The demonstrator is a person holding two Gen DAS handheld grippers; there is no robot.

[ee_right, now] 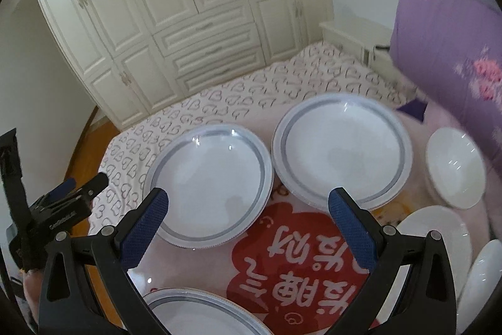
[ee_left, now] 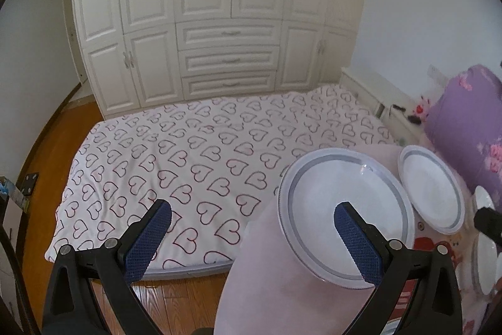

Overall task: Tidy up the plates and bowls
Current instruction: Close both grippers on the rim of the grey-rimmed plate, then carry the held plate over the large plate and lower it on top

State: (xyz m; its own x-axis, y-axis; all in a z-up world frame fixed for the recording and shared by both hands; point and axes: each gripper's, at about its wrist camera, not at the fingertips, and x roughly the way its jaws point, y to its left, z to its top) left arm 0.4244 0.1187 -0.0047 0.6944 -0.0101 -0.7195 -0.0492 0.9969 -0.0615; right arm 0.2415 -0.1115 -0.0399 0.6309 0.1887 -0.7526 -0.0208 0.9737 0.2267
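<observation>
Two sets of tongs are in view, both spread apart and holding nothing. Left tongs (ee_left: 251,240) hover over the bed edge, right finger above the near plate (ee_left: 342,209). Right tongs (ee_right: 248,228) hover above the pink blanket (ee_right: 282,256). Two grey-ringed plates, left (ee_right: 208,184) and right (ee_right: 342,148), lie side by side just beyond them; a third plate (ee_right: 200,313) lies below. White bowls (ee_right: 455,167) sit to the right, near the purple quilt (ee_right: 451,58).
</observation>
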